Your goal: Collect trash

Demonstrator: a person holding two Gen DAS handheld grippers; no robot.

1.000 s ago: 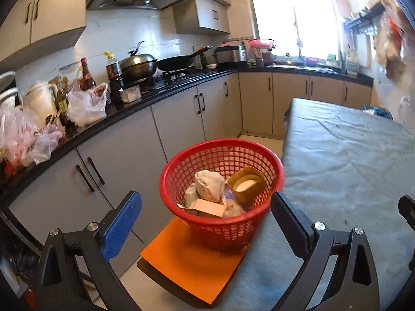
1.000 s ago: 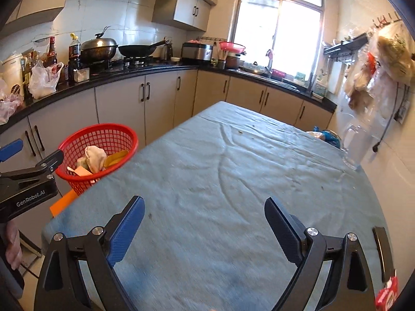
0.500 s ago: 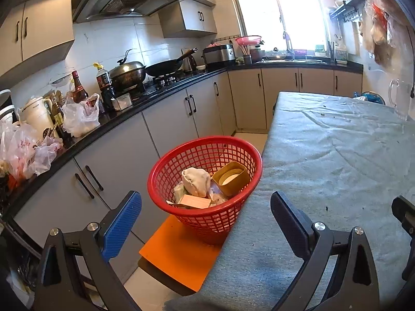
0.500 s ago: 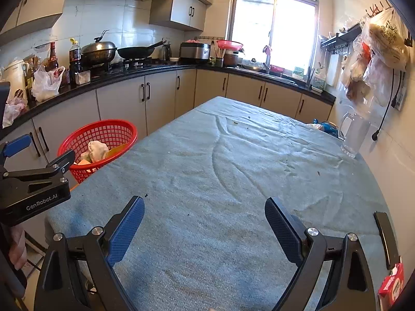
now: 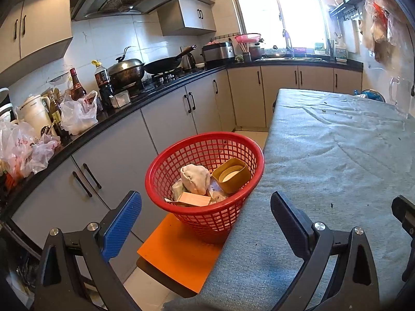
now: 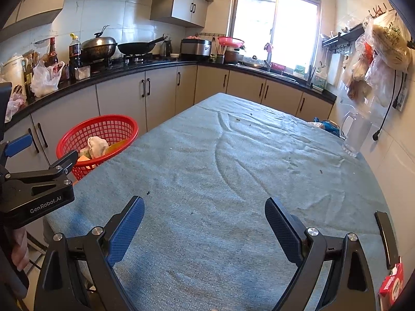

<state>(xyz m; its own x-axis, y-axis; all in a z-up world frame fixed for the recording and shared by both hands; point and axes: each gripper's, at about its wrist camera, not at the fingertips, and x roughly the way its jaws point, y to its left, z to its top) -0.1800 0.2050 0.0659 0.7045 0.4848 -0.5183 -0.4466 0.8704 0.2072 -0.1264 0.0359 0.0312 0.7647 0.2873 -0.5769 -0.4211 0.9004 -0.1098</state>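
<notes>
A red mesh basket (image 5: 181, 150) stands on an orange stool (image 5: 179, 254) at the table's left edge; it also shows in the right wrist view (image 6: 77, 132). It holds a crumpled white wad (image 5: 195, 178), a tan cup (image 5: 231, 175), a pale orange box (image 5: 194, 199) and other scraps. My left gripper (image 5: 206, 216) is open and empty, just short of the basket. My right gripper (image 6: 205, 221) is open and empty above the blue-grey tablecloth (image 6: 233, 160). The left gripper shows in the right wrist view (image 6: 41, 155).
A red and white carton (image 6: 391, 283) lies at the table's near right corner. A clear jug (image 6: 355, 134) and blue bag (image 6: 326, 125) sit at the far right. Small dark crumbs dot the cloth. Counters with pots and bags run along the left.
Both grippers have drawn back and risen a little, so the basket and table look farther away. Both stay open and empty.
</notes>
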